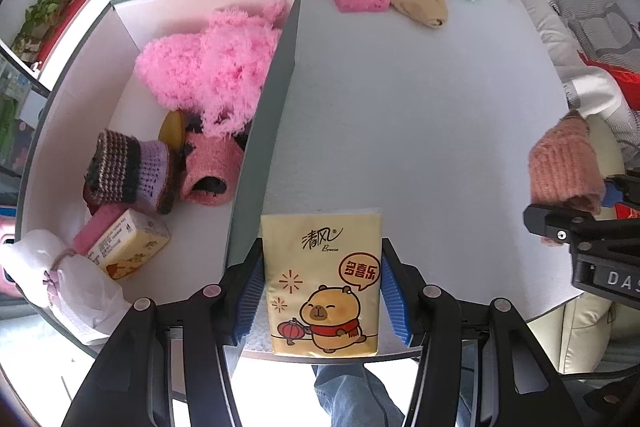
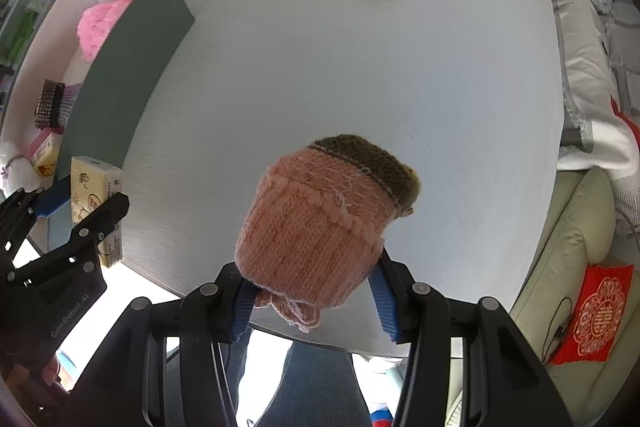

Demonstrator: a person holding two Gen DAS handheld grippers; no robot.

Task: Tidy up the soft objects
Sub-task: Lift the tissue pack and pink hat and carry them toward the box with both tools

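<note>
A: What's sorted so far?
B: The box [image 1: 264,115] holds several soft things. The left gripper [image 1: 322,291] pinches a tissue pack [image 1: 324,283] just right of the box; the right gripper [image 2: 314,291] pinches a knit pouch [image 2: 320,227] further right. Several items beyond the box remain

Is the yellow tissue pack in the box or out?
Out: the tissue pack is clamped in the left tool, beside the box.
</note>
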